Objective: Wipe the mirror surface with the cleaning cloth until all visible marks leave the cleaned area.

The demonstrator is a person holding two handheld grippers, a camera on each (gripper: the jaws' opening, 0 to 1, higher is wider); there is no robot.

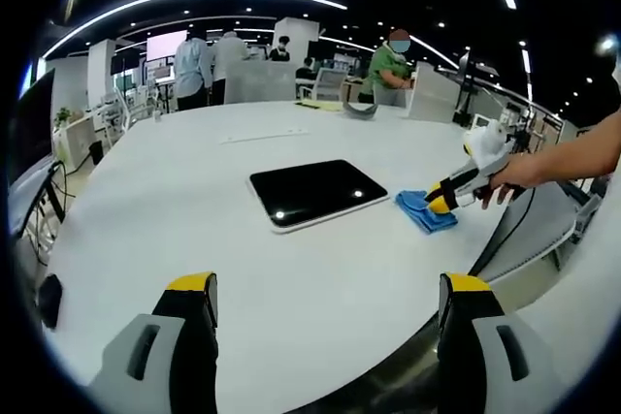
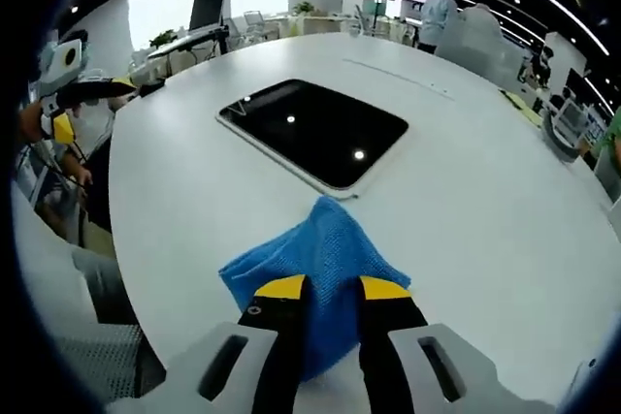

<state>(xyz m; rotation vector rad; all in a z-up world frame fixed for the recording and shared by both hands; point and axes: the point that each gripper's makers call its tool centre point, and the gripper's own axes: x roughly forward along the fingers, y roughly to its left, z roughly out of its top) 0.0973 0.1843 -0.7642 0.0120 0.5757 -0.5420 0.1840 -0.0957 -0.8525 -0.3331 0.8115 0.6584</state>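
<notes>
I've got one mirror (image 1: 317, 193) lying flat on the white table (image 1: 194, 201), dark glass, pale frame, ceiling lights bouncing off it. One blue cleaning cloth (image 2: 315, 269) sits on the table just beside the mirror's near corner, not on the glass. My right gripper (image 2: 326, 288) has its two yellow-tipped jaws drawn narrow and pinched on the cloth's near fold. In the left gripper view I see that same gripper (image 1: 439, 203) coming in from the side, a hand (image 1: 514, 176) wrapped round its grip, tips down on the cloth (image 1: 425, 210) next to the mirror.

My left gripper (image 1: 330, 296) hangs over the table short of the mirror, jaws spread wide, nothing between them. In the right gripper view it (image 2: 92, 89) sits beyond the table edge, off the mirror's (image 2: 315, 131) far side.

Past the mirror, at the table's back edge, I count four people (image 1: 194, 65) standing about.
</notes>
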